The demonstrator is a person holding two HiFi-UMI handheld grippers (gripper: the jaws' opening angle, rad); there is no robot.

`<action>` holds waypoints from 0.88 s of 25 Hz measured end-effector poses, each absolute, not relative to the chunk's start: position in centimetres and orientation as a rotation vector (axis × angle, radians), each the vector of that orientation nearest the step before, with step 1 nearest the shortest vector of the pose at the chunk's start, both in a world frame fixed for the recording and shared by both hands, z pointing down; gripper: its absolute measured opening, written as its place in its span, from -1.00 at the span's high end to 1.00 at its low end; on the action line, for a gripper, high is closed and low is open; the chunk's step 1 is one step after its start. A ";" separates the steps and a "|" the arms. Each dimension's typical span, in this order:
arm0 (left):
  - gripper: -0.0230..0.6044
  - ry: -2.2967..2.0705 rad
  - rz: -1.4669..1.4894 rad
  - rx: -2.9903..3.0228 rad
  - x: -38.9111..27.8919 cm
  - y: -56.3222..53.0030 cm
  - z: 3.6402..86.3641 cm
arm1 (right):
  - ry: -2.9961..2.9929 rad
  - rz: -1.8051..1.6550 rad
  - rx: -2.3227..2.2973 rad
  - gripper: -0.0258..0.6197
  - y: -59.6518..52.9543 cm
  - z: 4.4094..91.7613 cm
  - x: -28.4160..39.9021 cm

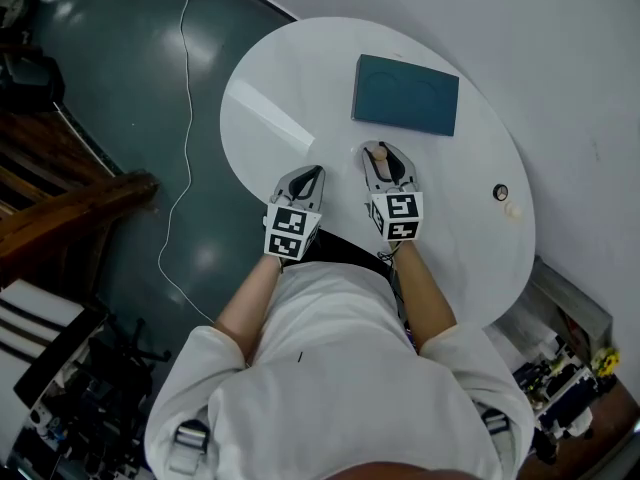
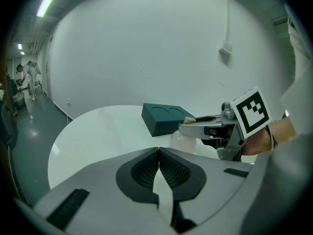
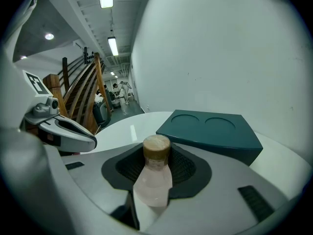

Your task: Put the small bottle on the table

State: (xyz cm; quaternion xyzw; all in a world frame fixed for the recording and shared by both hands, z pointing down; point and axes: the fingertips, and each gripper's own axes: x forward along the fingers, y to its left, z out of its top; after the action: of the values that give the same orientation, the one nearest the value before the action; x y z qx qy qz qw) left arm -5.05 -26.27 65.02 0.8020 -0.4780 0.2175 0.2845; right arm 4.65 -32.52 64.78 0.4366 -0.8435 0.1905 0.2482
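Observation:
A small clear bottle (image 3: 153, 180) with a tan cap (image 3: 156, 147) stands upright between the jaws of my right gripper (image 3: 156, 155), which is shut on its body. In the head view the right gripper (image 1: 383, 155) holds the bottle's cap (image 1: 381, 152) over the round white table (image 1: 270, 118), just in front of a teal block (image 1: 405, 93). My left gripper (image 1: 307, 175) is beside it on the left, shut and with nothing in it, its pads (image 2: 146, 169) meeting at the tips. In the left gripper view the bottle (image 2: 182, 140) hangs under the right gripper (image 2: 203, 127); its base is hidden.
The teal block (image 3: 215, 131) with two round recesses lies close behind the bottle. A small dark ring (image 1: 501, 192) and a small cream piece (image 1: 512, 209) lie near the table's right edge. A white wall stands behind the table. A cable (image 1: 185, 118) runs over the dark floor at left.

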 end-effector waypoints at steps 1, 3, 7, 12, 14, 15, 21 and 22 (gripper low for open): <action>0.87 -1.281 0.582 2.145 -5.1 -26.2 65.1 | -2.295 0.519 1.190 0.50 -32.5 64.9 4.7; 0.87 -1.279 0.586 2.143 -5.0 -26.1 65.2 | -2.290 0.517 1.190 0.50 -32.5 65.1 4.8; 0.87 -1.278 0.581 2.142 -4.8 -26.1 64.8 | -2.279 0.518 1.188 0.50 -32.3 65.4 5.0; 0.87 -1.280 0.578 2.135 -4.9 -25.9 64.7 | -2.264 0.530 1.193 0.50 -32.3 65.8 5.2; 0.87 -1.277 0.582 2.136 -4.9 -25.7 64.7 | -2.259 0.531 1.191 0.50 -32.2 65.9 5.3; 0.87 -1.276 0.583 2.136 -5.0 -25.6 64.7 | -2.257 0.530 1.190 0.50 -32.2 66.0 5.2; 0.87 -1.281 0.581 2.127 -5.7 -25.6 64.8 | -2.257 0.519 1.186 0.50 -32.3 65.8 4.6; 0.87 -1.281 0.580 2.127 -5.8 -25.7 64.9 | -2.255 0.507 1.183 0.50 -32.2 65.9 4.5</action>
State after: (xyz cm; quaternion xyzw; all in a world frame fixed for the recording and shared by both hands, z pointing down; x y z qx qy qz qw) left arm -5.79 -25.66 64.86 0.7979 -0.4806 0.2175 0.2914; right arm 4.52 -32.25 65.94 0.4389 -0.8365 0.1879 0.2691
